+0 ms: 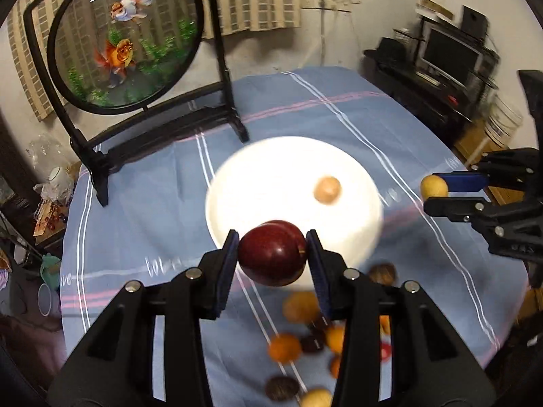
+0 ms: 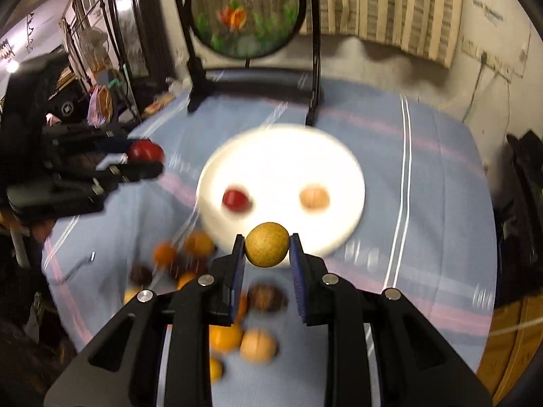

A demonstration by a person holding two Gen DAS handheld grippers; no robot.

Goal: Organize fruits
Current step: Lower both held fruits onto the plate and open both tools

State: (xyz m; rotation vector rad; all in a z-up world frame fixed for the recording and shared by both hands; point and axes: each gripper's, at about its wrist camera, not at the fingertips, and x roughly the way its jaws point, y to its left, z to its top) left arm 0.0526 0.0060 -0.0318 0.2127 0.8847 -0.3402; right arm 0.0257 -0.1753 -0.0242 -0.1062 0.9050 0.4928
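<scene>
At lower centre of the left wrist view, your left tongs [image 1: 272, 254] are spread about a fruit's width and clamp a dark red apple [image 1: 271, 252], its stem end turned toward the right pad, over the near rim of the white plate [image 1: 271, 169]. Your right tongs [image 2: 267, 249] pinch a round tan fruit [image 2: 267, 244] narrowly, just short of that plate. On the plate lie a small red fruit [image 2: 236, 199] and a pale one [image 2: 314, 197]. Loose fruits [image 2: 237, 335] on the striped desk [image 2: 424, 203] blur, partly hidden behind the tongs.
</scene>
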